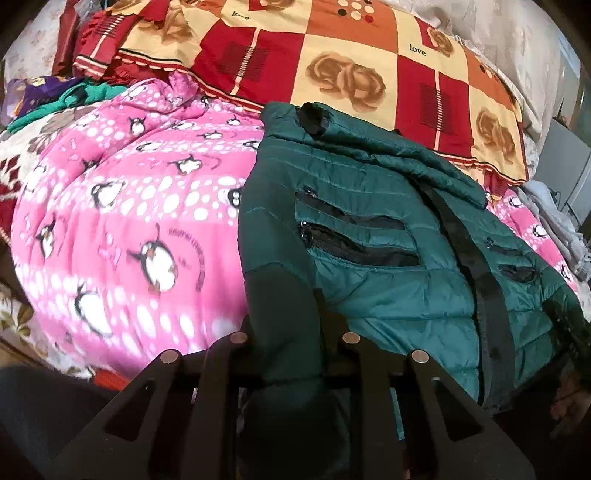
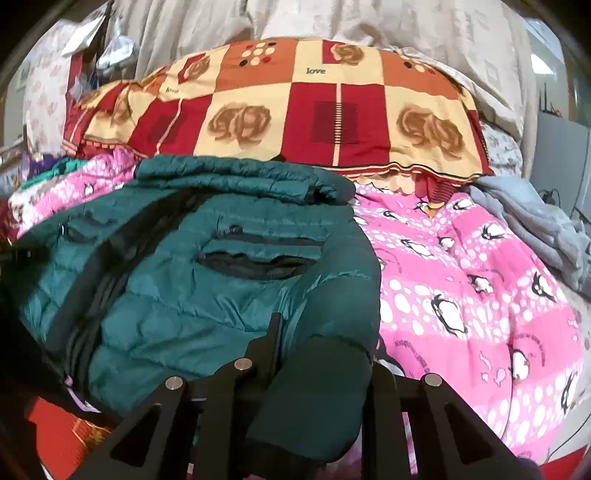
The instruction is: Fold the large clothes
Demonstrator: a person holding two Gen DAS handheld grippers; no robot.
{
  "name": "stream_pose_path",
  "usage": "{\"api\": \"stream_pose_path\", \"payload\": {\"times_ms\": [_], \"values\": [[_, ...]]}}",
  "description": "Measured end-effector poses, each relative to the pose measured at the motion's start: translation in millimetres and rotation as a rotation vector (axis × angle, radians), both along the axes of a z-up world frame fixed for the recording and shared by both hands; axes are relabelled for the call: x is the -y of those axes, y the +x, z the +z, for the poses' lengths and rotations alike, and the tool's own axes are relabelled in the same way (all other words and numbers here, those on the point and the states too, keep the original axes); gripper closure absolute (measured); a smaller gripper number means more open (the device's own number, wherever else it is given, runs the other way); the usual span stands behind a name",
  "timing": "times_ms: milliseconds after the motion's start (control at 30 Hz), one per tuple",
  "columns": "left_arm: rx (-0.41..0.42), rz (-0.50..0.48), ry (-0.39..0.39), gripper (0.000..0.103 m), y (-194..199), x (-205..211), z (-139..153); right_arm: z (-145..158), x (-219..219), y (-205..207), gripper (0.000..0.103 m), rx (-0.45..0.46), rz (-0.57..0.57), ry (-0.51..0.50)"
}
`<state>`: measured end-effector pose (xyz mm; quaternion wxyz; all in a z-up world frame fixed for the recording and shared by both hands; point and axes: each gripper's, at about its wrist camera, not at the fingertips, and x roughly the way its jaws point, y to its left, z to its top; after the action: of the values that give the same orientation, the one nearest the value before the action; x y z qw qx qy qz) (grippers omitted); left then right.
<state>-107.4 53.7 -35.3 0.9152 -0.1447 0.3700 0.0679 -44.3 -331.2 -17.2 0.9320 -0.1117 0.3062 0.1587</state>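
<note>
A dark green quilted jacket (image 1: pixel 388 266) with black zip pockets lies front up on a pink penguin blanket (image 1: pixel 129 229). One sleeve is folded across its top edge. My left gripper (image 1: pixel 291 332) is shut on the jacket's left lower corner, dark fabric bunched between the fingers. In the right wrist view the jacket (image 2: pixel 192 288) fills the left and middle. My right gripper (image 2: pixel 321 354) is shut on its right lower corner, fabric hanging over the fingers. The right fingertip is hidden by the fabric.
A red, orange and cream checked pillow (image 1: pixel 351 70) lies behind the jacket, also in the right wrist view (image 2: pixel 295 114). Grey clothing (image 2: pixel 535 229) is heaped at the right. Green and purple clothes (image 1: pixel 55 103) lie at the far left. Pale curtain (image 2: pixel 332 22) hangs behind.
</note>
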Motion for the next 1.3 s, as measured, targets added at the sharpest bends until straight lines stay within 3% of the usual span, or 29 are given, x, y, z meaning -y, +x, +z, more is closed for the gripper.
{"api": "stream_pose_path", "payload": {"times_ms": [300, 667, 933, 1300], "values": [[-0.023, 0.032, 0.030, 0.088, -41.8, 19.5, 16.5, 25.6, 21.0, -33.8, 0.085, -0.004, -0.019, 0.071], [0.046, 0.069, 0.019, 0.088, -74.7, 9.9, 49.7, 56.8, 30.8, -82.2, 0.086, 0.032, 0.010, 0.091], [0.086, 0.058, 0.033, 0.088, -91.1, 14.7, 70.4, 78.4, 41.7, -98.7, 0.086, 0.075, 0.009, 0.112], [0.192, 0.080, -0.014, 0.088, -116.1, 9.3, 94.5, 113.8, 57.4, -113.9, 0.087, 0.160, 0.005, 0.150]]}}
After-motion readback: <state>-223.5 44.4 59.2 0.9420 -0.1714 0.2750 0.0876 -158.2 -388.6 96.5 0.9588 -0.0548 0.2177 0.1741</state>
